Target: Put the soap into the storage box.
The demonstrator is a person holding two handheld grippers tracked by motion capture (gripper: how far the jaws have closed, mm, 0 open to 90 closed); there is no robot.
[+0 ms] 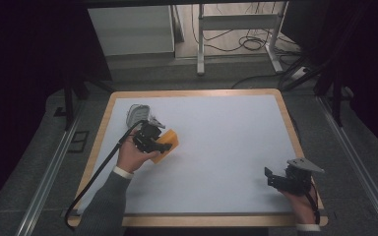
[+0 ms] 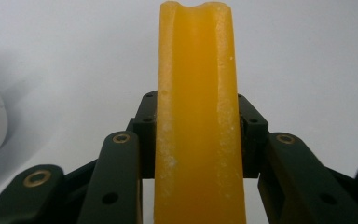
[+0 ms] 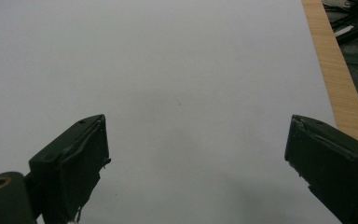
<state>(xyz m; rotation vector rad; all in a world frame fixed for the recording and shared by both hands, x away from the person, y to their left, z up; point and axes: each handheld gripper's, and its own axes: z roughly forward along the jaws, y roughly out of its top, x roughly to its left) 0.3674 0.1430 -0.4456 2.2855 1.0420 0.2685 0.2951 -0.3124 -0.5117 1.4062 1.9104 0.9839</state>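
Orange sponge block [image 2: 198, 121] sits clamped between the fingers [image 2: 249, 135] of the left gripper [image 1: 158, 142], held just above the white worktop [image 1: 216, 147] at its left side, close to a grey-white crumpled object [image 1: 138, 114] behind it. The pick-up looks done; carrying and setting the block down seem left to do. The right gripper [image 3: 196, 154] rests near the worktop's right front corner, its fingers spread wide with nothing between them.

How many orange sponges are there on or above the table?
1: the orange sponge is clamped in the left tongs, at the table's left side.
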